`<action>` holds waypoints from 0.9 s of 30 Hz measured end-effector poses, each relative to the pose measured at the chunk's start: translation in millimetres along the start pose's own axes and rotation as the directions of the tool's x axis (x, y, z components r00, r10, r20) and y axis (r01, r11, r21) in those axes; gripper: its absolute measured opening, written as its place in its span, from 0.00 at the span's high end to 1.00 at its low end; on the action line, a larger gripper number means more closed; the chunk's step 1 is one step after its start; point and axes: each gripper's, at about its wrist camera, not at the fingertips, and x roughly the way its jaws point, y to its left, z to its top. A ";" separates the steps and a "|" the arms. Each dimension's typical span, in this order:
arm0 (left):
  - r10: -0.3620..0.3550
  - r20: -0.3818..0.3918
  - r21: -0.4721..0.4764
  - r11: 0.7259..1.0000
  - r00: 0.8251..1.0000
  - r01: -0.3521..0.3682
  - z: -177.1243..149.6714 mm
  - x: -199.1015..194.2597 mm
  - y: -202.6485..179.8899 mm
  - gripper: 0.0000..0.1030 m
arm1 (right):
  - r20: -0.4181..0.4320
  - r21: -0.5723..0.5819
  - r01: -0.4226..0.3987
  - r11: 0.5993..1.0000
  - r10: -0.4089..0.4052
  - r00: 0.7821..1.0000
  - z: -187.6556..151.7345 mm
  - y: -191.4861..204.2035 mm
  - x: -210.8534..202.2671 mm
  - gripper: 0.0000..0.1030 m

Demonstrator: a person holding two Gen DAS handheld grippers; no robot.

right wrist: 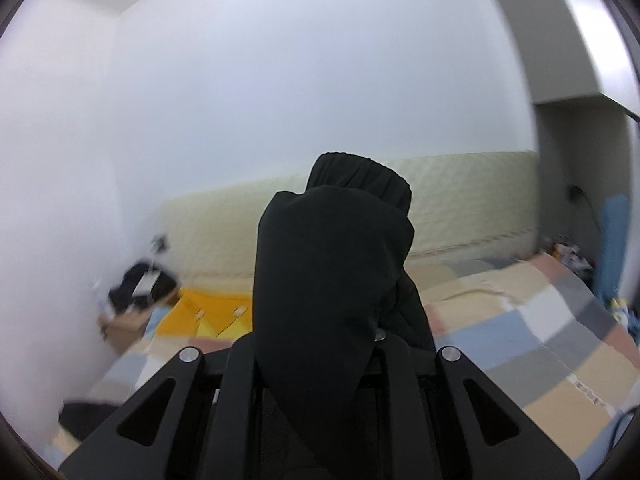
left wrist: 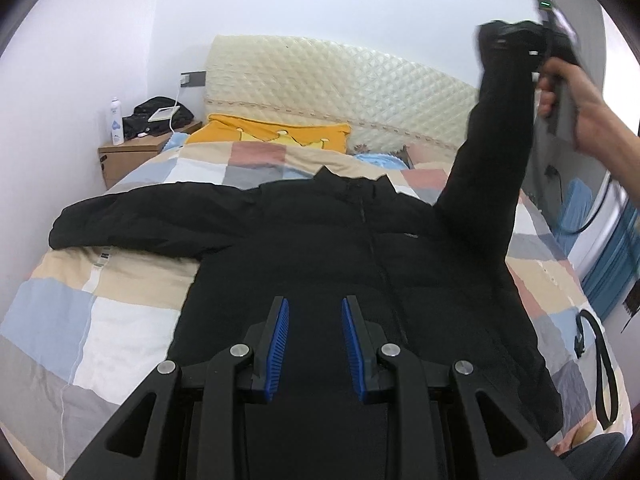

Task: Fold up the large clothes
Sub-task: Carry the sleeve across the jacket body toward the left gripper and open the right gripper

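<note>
Left gripper [left wrist: 315, 308] part open, empty, over jacket [left wrist: 320, 248] on bed [left wrist: 120, 320] — right gripper [right wrist: 320, 360] clamped on sleeve [right wrist: 332, 260], raised above bed.

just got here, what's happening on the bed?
A person is folding a black puffer jacket spread front-up on a patchwork quilt. The right gripper is shut on the cuff of one sleeve, held up off the bed. The left gripper hovers over the jacket's lower body, jaws apart, holding nothing. The other sleeve lies flat.

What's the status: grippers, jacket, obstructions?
Left gripper open over jacket. Right gripper shut on sleeve cuff, lifted. Nothing blocking.
</note>
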 end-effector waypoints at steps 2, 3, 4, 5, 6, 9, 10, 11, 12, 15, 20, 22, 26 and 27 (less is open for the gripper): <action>0.011 0.044 -0.012 1.000 0.999 -0.011 -1.4 -0.9 8.5 0.73 | -0.062 -0.091 -0.042 0.995 0.036 0.997 -24.9 48.8 20.0 0.85; 0.018 0.061 -0.014 1.000 0.998 -0.017 -1.9 -1.0 11.6 0.73 | -0.087 -0.116 -0.069 0.991 0.059 0.994 -38.7 64.6 27.6 0.85; 0.020 0.071 -0.015 1.000 0.997 -0.019 -2.1 -0.9 14.7 0.73 | -0.109 -0.134 -0.092 0.987 0.077 0.991 -52.1 79.5 35.5 0.85; 0.016 0.078 -0.016 1.000 0.997 -0.015 -2.4 -0.7 17.6 0.73 | -0.132 -0.146 -0.114 0.983 0.094 0.987 -69.2 94.7 45.0 0.85; 0.009 0.081 -0.020 1.000 0.997 -0.007 -2.4 -0.4 20.6 0.73 | -0.153 -0.148 -0.128 0.981 0.105 0.983 -82.8 103.5 52.4 0.85; -0.009 0.083 -0.042 0.999 0.997 0.013 -3.3 1.2 30.3 0.73 | -0.211 -0.152 -0.149 0.977 0.116 0.971 -127.0 131.1 77.1 0.85; -0.014 0.082 -0.050 0.999 0.997 0.018 -4.1 2.0 33.5 0.73 | -0.230 -0.157 -0.159 0.975 0.120 0.966 -142.3 139.3 85.5 0.85; -0.022 0.081 -0.053 0.998 0.996 0.026 -4.1 3.0 35.3 0.73 | -0.247 -0.165 -0.171 0.971 0.127 0.961 -156.2 146.1 92.4 0.85; -0.029 0.083 -0.053 0.998 0.996 0.034 -4.2 4.2 37.0 0.73 | -0.257 -0.172 -0.181 0.968 0.133 0.957 -165.8 155.2 95.1 0.85; -0.003 0.078 -0.052 0.999 0.997 0.007 -5.8 11.4 42.1 0.73 | -0.322 -0.204 -0.219 0.954 0.146 0.935 -205.1 172.1 114.7 0.85; 0.001 0.035 -0.065 0.998 0.999 0.001 -9.8 28.4 47.4 0.73 | -0.404 -0.270 -0.258 0.928 0.134 0.905 -274.1 206.2 134.7 0.85; -0.005 0.022 -0.073 0.997 1.000 0.007 -10.7 33.2 49.8 0.73 | -0.435 -0.293 -0.265 0.919 0.119 0.893 -304.1 215.0 144.4 0.85; -0.019 -0.002 -0.078 0.997 1.000 0.018 -13.5 41.1 51.4 0.73 | -0.483 -0.309 -0.262 0.914 0.086 0.872 -347.8 215.1 157.8 0.85; -0.023 -0.005 -0.078 0.997 1.000 0.023 -14.0 42.6 52.2 0.73 | -0.494 -0.310 -0.259 0.915 0.078 0.866 -354.1 215.6 161.6 0.85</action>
